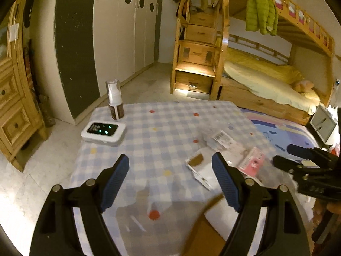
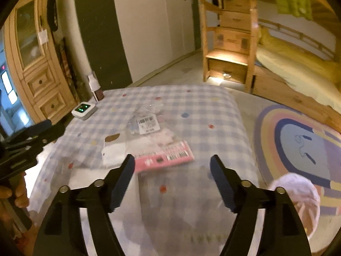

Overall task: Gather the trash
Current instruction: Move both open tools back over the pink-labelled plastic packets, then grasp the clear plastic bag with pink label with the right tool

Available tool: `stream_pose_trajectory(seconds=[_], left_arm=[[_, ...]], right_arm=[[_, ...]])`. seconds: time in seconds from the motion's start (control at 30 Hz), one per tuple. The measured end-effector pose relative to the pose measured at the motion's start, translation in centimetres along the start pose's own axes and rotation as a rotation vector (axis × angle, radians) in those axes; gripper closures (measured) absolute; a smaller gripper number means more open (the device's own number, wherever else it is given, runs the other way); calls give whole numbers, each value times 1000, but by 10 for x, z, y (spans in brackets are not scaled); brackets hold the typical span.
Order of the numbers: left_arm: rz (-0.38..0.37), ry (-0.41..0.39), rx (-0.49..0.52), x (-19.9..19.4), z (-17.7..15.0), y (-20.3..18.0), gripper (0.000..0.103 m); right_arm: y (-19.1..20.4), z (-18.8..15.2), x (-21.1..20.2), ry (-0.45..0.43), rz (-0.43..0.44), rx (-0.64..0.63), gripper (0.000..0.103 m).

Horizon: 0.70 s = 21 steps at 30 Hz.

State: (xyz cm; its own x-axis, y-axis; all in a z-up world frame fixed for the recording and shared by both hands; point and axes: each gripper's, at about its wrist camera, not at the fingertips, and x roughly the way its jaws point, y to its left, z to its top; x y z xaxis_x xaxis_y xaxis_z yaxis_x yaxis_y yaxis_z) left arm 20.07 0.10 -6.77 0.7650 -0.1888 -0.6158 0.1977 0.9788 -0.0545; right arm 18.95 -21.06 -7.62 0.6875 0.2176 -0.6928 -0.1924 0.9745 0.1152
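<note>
Trash lies on a table with a blue checked cloth [image 2: 191, 104]: a pink packet with a barcode [image 2: 164, 159], a clear plastic wrapper with a barcode label [image 2: 147, 122], a white torn packet [image 2: 113, 149] and crumpled pale wrapping [image 2: 164, 138]. My right gripper [image 2: 172, 162] is open and empty, just short of the pink packet. My left gripper [image 1: 170, 162] is open and empty above the cloth [image 1: 159, 128], beside the white packet [image 1: 198, 166]. The pink packet [image 1: 252, 163] and clear wrapper [image 1: 221, 138] lie to its right. The right gripper shows at the edge [image 1: 283, 155].
A white device with green lights [image 1: 103, 133] and a pump bottle [image 1: 115, 100] stand at the table's far left corner. A pale pink bag or basket [image 2: 298, 198] is at the table's right. A rainbow rug [image 2: 298, 140], bunk bed and wooden cabinet surround the table.
</note>
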Motion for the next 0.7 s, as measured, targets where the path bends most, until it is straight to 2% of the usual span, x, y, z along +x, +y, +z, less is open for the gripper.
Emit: stream_pose_trajectory(seconds=[0.17, 0.4, 0.5, 0.57, 0.63, 0.67, 0.7], left_arm=[[24, 21, -33, 8, 4, 8, 25], [47, 35, -75, 7, 3, 11, 25], [51, 33, -70, 5, 2, 8, 25], [55, 31, -70, 5, 2, 8, 25], [57, 35, -71, 6, 2, 8, 25], [60, 41, -73, 6, 1, 8, 25], [63, 45, -75, 7, 0, 8, 25]], right_arm=[[9, 13, 39, 52, 9, -45, 17], [13, 17, 79, 173, -9, -87, 14], [20, 16, 79, 175, -21, -117, 15], [21, 13, 76, 163, -9, -122, 27], [21, 13, 70, 145, -22, -118, 53], [20, 14, 65, 129, -19, -108, 59], [18, 16, 60, 115, -4, -89, 74]])
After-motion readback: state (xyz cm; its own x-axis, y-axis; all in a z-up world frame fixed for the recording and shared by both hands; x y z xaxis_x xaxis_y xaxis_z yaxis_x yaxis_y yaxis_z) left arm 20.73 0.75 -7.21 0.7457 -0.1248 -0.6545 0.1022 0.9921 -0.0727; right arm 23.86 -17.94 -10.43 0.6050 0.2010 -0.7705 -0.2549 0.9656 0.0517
